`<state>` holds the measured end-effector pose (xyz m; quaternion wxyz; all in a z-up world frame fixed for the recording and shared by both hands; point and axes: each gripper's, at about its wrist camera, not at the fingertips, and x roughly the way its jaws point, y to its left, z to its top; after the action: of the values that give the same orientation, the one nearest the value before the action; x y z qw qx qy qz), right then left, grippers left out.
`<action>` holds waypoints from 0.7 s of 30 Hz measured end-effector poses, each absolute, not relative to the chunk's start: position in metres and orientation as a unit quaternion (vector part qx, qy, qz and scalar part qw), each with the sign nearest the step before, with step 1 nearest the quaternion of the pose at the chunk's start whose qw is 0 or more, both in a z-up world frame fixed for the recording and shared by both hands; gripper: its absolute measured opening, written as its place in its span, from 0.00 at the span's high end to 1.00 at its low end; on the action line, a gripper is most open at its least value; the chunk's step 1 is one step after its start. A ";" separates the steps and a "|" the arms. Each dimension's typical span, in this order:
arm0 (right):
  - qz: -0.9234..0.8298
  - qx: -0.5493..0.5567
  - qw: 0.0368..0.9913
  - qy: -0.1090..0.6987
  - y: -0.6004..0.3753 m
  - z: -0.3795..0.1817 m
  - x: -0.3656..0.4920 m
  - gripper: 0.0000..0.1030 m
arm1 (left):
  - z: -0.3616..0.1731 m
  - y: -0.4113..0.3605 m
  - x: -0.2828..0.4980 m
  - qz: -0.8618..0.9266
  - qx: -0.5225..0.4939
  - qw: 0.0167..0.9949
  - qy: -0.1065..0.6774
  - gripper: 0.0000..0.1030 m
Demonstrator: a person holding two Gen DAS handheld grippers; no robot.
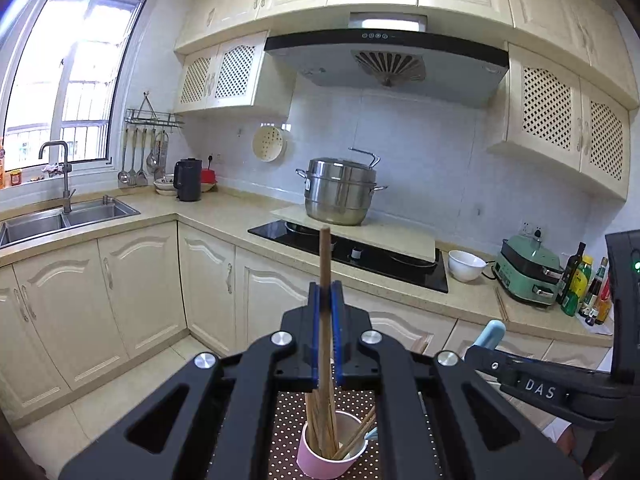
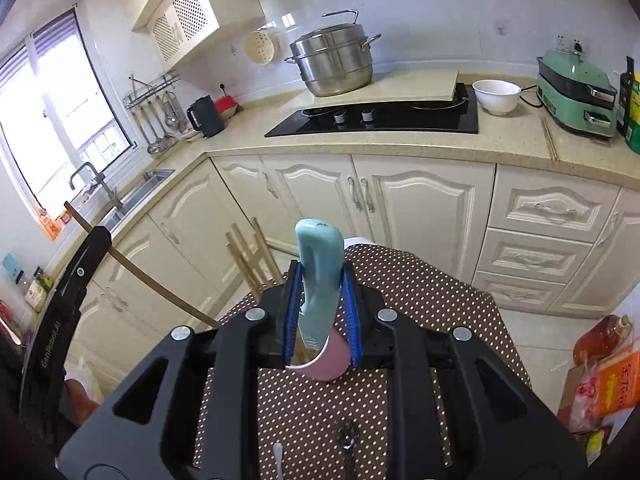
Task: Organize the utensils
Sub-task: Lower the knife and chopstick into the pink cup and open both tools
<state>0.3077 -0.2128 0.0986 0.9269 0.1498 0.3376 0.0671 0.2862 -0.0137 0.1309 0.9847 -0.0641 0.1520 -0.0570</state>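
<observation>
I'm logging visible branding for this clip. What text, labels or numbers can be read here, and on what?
"DAS": on the right gripper's black arm, seen from the left wrist.
"GenRobot.AI": on the left gripper's black body, seen from the right wrist.
Orange package: large printed characters, unreadable.
Range hood: only button symbols.
Bottle labels: too small.

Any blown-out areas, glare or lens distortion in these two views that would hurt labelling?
Left wrist view: window blown out, cabinets bow with fisheye, chopstick in the left gripper sharp. Right wrist view: window overexposed, backsplash glare, counter edge curves, blue handle in the right gripper clear.
</observation>
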 end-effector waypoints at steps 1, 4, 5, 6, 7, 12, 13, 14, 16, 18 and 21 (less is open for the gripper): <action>0.071 0.147 0.926 0.341 -0.210 0.096 0.312 0.81 | 0.126 -0.016 0.292 -0.057 -0.061 0.984 0.158 0.95; 0.080 0.141 0.921 0.354 -0.200 0.083 0.322 0.81 | 0.110 -0.018 0.306 -0.057 -0.055 0.981 0.180 0.95; 0.082 0.138 0.919 0.360 -0.195 0.077 0.326 0.81 | 0.103 -0.019 0.312 -0.058 -0.052 0.979 0.190 0.95; 0.081 0.136 0.918 0.364 -0.192 0.073 0.329 0.80 | 0.097 -0.018 0.316 -0.060 -0.051 0.977 0.199 0.95; 0.081 0.132 0.916 0.371 -0.186 0.066 0.333 0.80 | 0.089 -0.018 0.321 -0.060 -0.050 0.975 0.209 0.95; 0.083 0.111 0.903 0.407 -0.165 0.036 0.348 0.80 | 0.054 -0.012 0.339 -0.056 -0.044 0.966 0.249 0.94; 0.084 0.110 0.900 0.413 -0.163 0.031 0.350 0.80 | 0.047 -0.010 0.342 -0.059 -0.045 0.963 0.258 0.94; 0.084 0.108 0.898 0.418 -0.160 0.026 0.352 0.80 | 0.037 -0.009 0.347 -0.061 -0.045 0.959 0.272 0.93; 0.087 0.103 0.890 0.435 -0.155 0.014 0.356 0.80 | 0.026 -0.007 0.351 -0.064 -0.037 0.958 0.276 0.92; 0.088 0.104 0.884 0.447 -0.153 0.003 0.359 0.80 | 0.015 -0.006 0.354 -0.058 -0.026 0.956 0.286 0.85; 0.091 0.100 0.885 0.446 -0.153 -0.002 0.361 0.80 | 0.002 -0.001 0.356 -0.066 -0.020 0.953 0.297 0.64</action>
<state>0.3609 -0.1531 -0.0022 0.8848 0.0996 0.4460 0.0911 0.3557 -0.0012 0.0023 0.9525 -0.0204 0.2966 -0.0660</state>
